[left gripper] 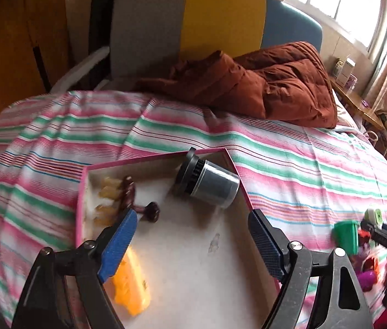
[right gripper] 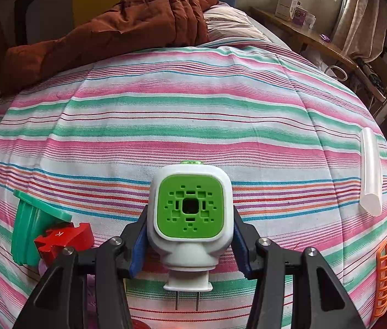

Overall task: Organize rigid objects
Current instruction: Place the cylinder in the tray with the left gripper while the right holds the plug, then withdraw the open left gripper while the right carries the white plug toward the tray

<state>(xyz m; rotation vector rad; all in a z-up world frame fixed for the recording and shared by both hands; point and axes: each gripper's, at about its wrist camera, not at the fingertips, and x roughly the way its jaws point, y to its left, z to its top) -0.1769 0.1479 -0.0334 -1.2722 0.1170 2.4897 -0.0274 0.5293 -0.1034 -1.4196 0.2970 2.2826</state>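
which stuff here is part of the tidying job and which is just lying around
Job:
right gripper clamped on white-and-green plug
open left gripper over pink box
jar in box
green cup
red piece

Lying about:
brown quilt
striped bedsheet

The left gripper [left gripper: 193, 235] hangs over a pink-rimmed box [left gripper: 83, 189] on the striped bed [left gripper: 289, 161], its blue-padded jaws spread wide with nothing between them. In the box, a clear jar with a black lid [left gripper: 207, 182] lies on its side at the far right corner. Dark brown pieces [left gripper: 138, 200] and pale yellowish ones [left gripper: 108, 192] sit along the far left side; a yellow-orange block [left gripper: 134, 288] lies at the near left. A green cup [left gripper: 346, 234] stands on the bed towards its right edge, near the other gripper [left gripper: 380, 230]. A rust-brown quilt [left gripper: 262, 82] is heaped at the far edge.
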